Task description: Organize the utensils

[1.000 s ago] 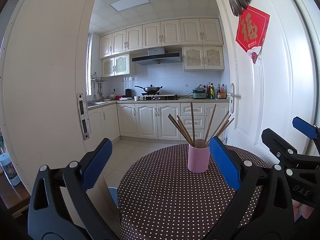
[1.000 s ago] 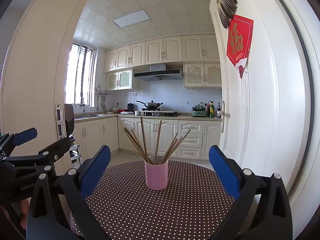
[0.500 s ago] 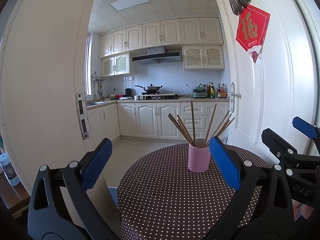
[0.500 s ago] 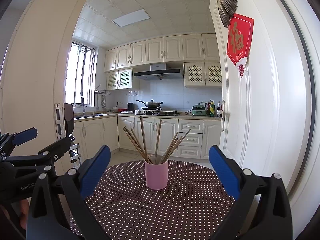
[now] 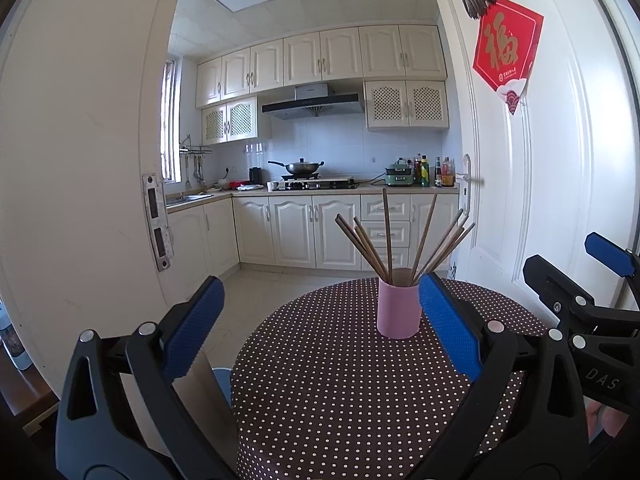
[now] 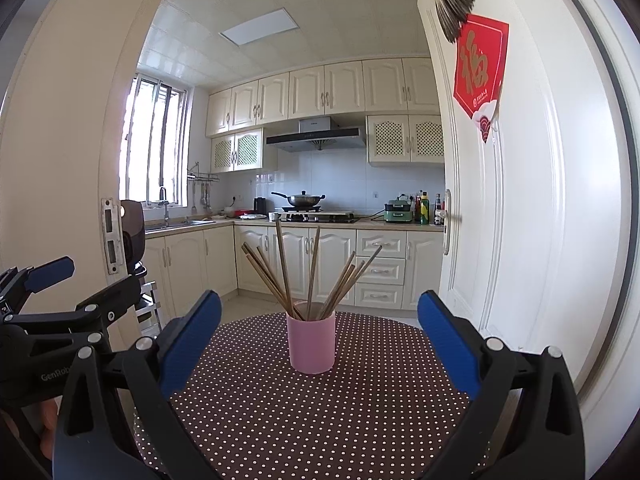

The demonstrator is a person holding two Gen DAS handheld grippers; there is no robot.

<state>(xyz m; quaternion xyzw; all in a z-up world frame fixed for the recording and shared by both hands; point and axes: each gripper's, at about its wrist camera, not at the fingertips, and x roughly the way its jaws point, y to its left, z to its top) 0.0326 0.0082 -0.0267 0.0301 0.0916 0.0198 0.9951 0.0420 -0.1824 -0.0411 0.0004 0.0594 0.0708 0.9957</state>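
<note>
White kitchen cabinets (image 5: 304, 232), wok (image 5: 302, 167) on stove, red door hanging (image 5: 506, 50), polka-dot tablecloth (image 6: 320, 412)

Pink cup (image 6: 311, 344), white-dotted brown tablecloth (image 6: 320, 412)

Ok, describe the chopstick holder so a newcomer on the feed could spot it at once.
Find the round table with the dark, white-dotted cloth in front of the kitchen doorway. Standing upright near its middle is the pink cup, with wooden chopsticks fanning out of its top. It is the only thing on the cloth.
</note>
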